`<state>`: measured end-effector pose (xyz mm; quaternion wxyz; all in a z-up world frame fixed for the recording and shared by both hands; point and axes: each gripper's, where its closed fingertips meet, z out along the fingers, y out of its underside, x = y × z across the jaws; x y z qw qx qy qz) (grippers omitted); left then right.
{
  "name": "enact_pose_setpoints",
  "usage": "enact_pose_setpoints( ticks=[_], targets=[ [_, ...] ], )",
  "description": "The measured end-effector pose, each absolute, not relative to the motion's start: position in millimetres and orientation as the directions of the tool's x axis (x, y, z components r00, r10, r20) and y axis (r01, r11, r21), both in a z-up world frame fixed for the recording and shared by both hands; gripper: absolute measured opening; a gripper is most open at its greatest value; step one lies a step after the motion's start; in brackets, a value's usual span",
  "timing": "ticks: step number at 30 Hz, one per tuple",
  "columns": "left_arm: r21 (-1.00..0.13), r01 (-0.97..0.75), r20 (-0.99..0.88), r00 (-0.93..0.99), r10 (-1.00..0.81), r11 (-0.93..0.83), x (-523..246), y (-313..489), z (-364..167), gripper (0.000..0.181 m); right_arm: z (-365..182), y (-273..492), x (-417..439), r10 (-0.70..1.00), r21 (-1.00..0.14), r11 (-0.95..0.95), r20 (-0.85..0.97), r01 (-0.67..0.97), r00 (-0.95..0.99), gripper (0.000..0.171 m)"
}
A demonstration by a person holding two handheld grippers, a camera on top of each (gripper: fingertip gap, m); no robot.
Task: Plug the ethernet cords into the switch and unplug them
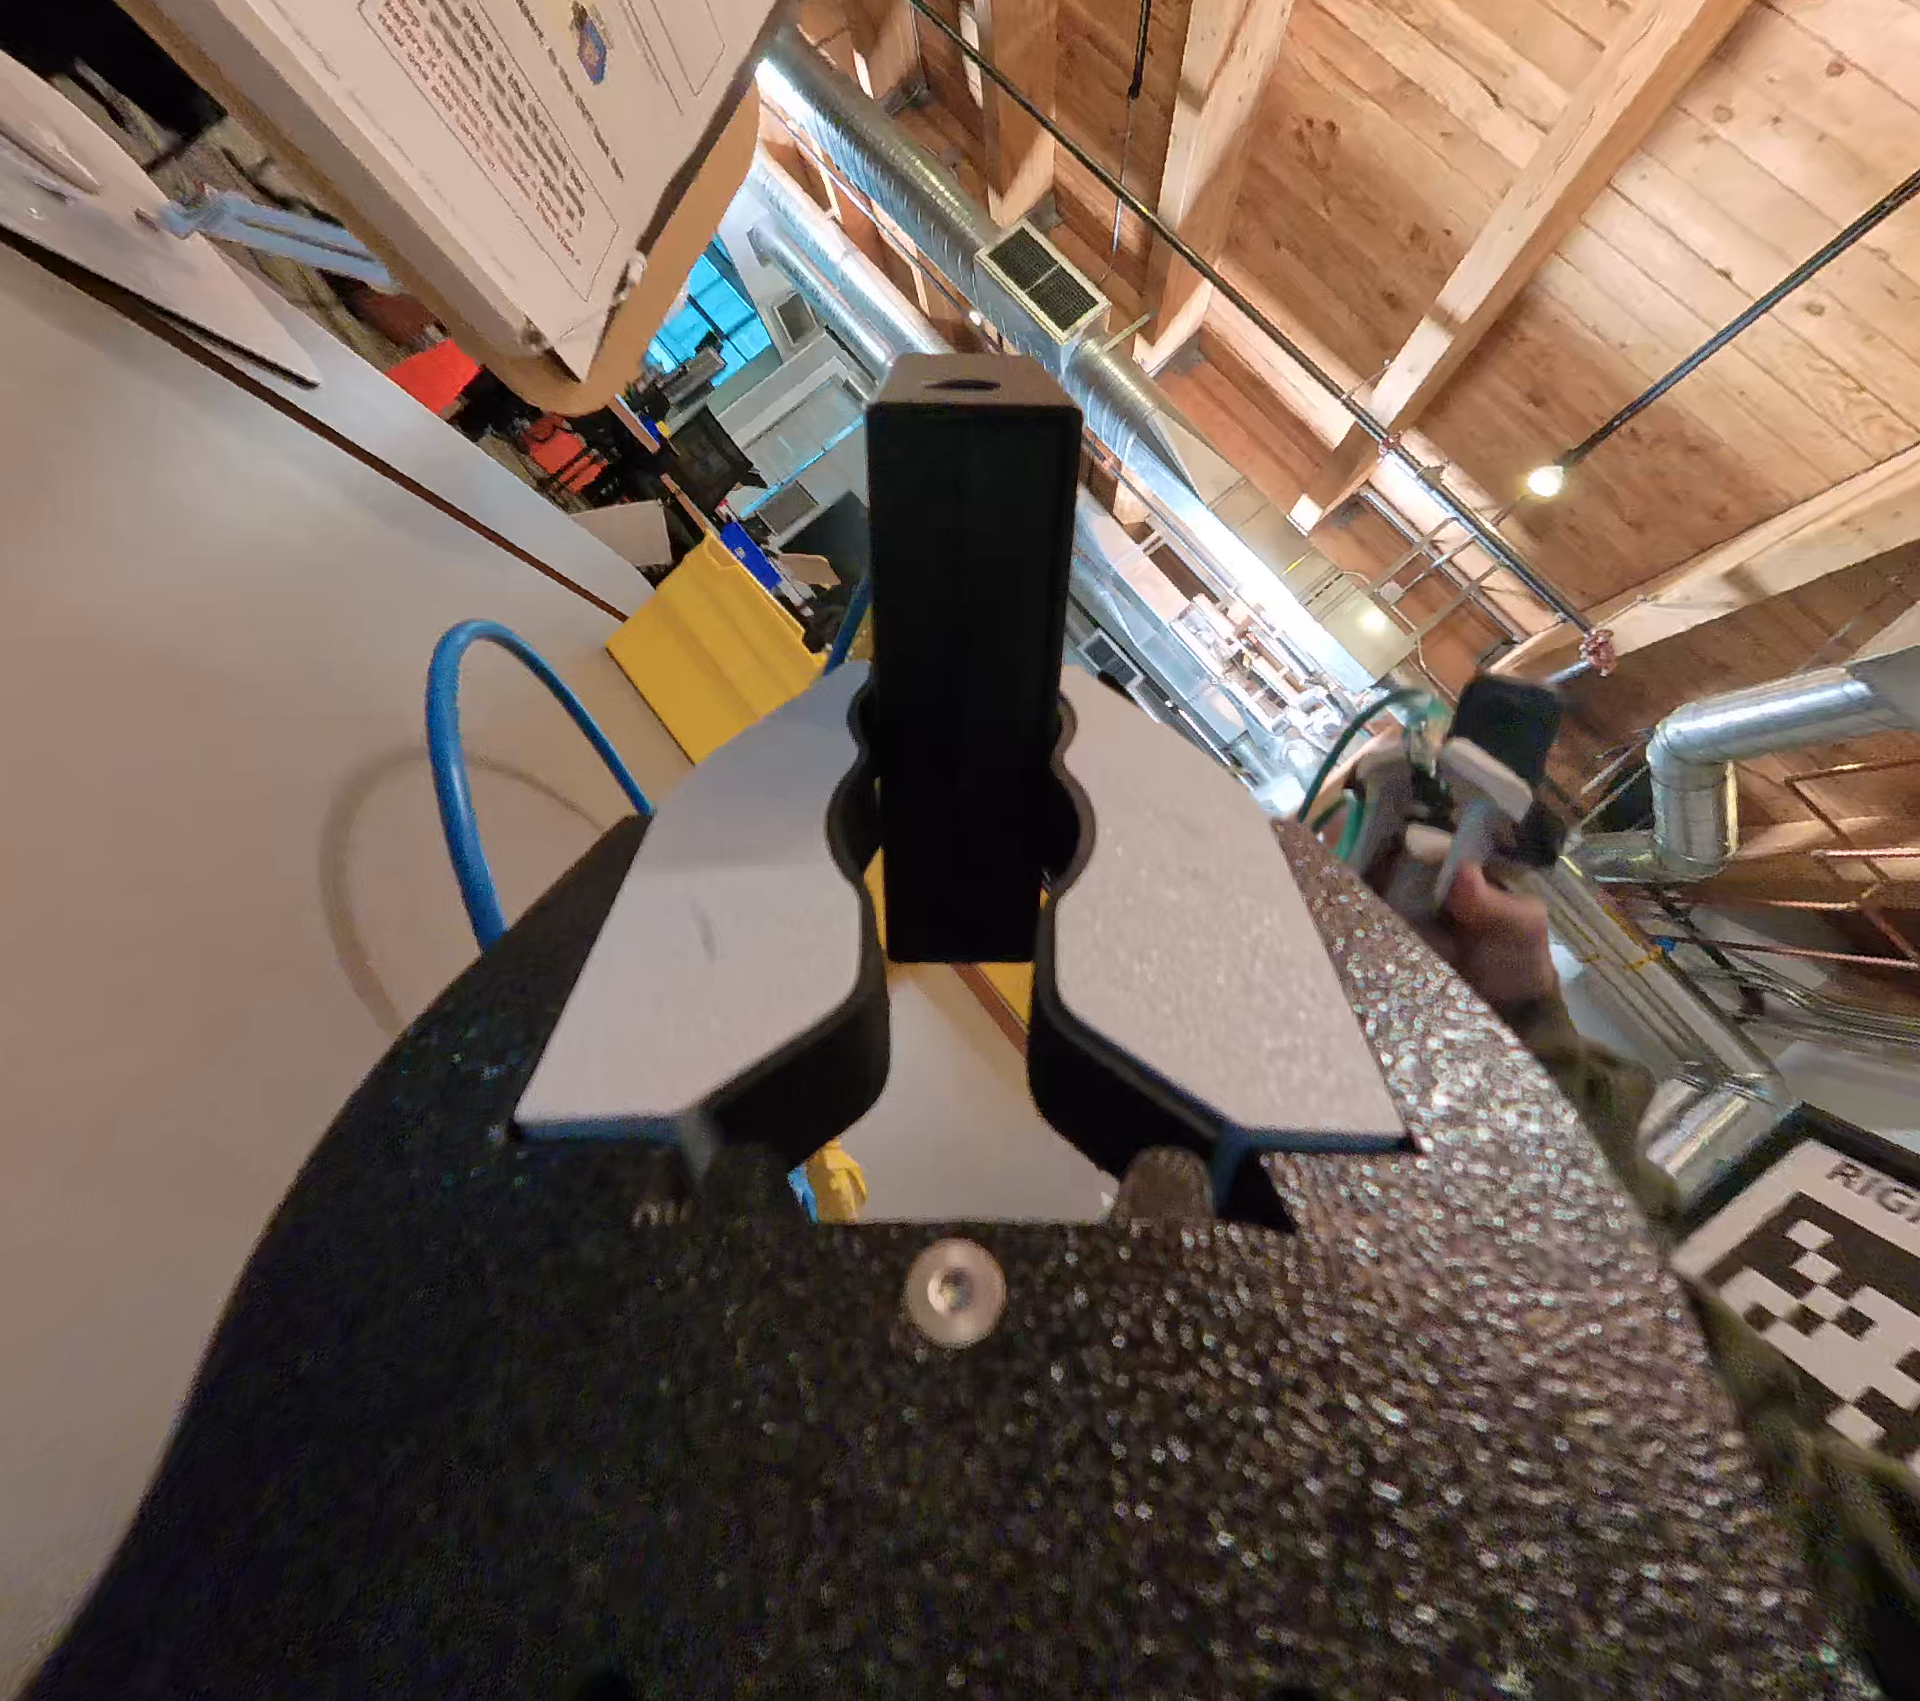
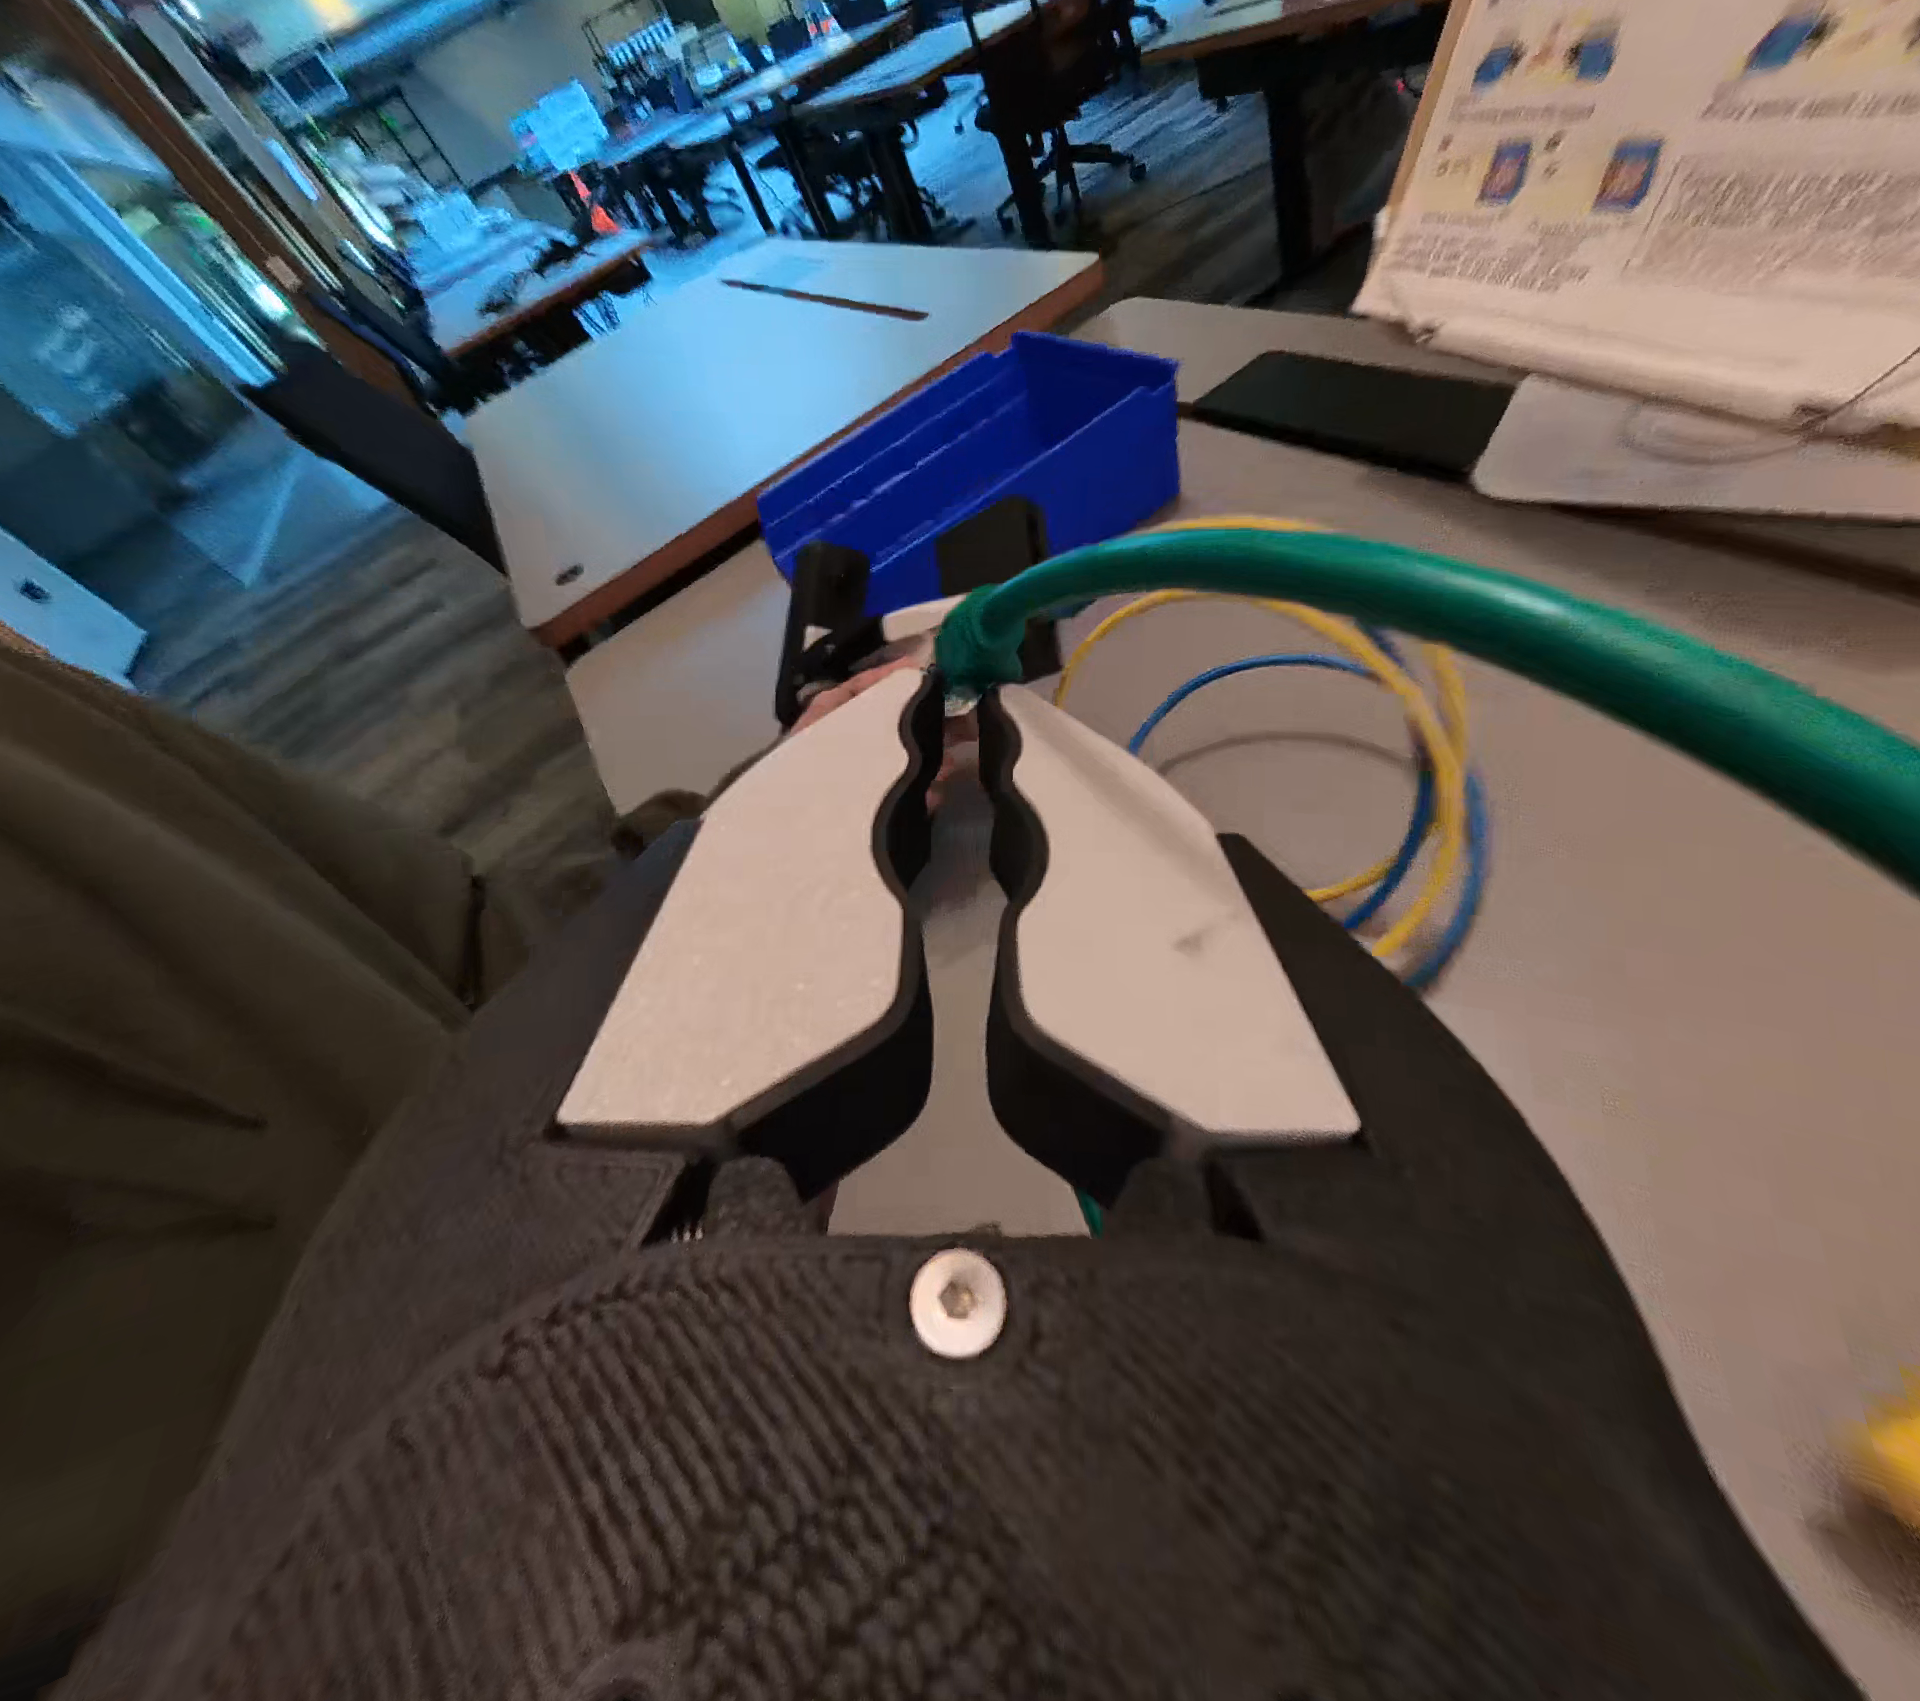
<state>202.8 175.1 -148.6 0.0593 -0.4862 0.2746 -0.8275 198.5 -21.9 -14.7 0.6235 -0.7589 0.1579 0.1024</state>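
Observation:
My left gripper (image 1: 966, 706) is shut on a black box-shaped switch (image 1: 971, 612) and holds it upright above the table, with the view tilted up toward the ceiling. My right gripper (image 2: 961, 701) is shut on the plug (image 2: 977, 649) of a green ethernet cord (image 2: 1455, 612), which arcs away to the right. The right gripper also shows in the left wrist view (image 1: 1475, 778), off to the right of the switch and apart from it, with the green cord (image 1: 1351, 726) trailing. A blue cord (image 1: 457, 778) loops on the table. Yellow (image 2: 1434, 716) and blue (image 2: 1455, 882) cords lie coiled there.
A blue bin (image 2: 997, 446) stands on the grey table (image 2: 1558, 1080) beyond my right fingertips. A yellow bin (image 1: 717, 643) sits behind the switch. A printed poster board (image 2: 1683, 93) leans at the back right, with a black flat pad (image 2: 1351, 410) beside it. A person's sleeve (image 2: 156, 924) fills the left.

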Motion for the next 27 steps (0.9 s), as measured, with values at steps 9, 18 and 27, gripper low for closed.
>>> enact_pose_setpoints(
  ticks=[9,18,27],
  targets=[
    [-0.513,-0.231,0.778,-0.532,-0.334,-0.827,205,164,-154,0.027,23,-65,320,-0.242,-0.885,-0.351,-0.229,-0.305,0.943,0.008],
    [-0.513,-0.245,0.778,-0.537,-0.325,-0.823,206,163,-156,0.027,-106,-108,410,-0.486,-0.632,-0.513,-0.343,-0.581,0.803,0.007],
    [-0.497,-0.256,0.787,-0.537,-0.305,-0.829,207,164,-158,0.026,-185,-135,431,-0.605,-0.486,-0.592,-0.259,-0.643,0.753,0.007]
  ],
)
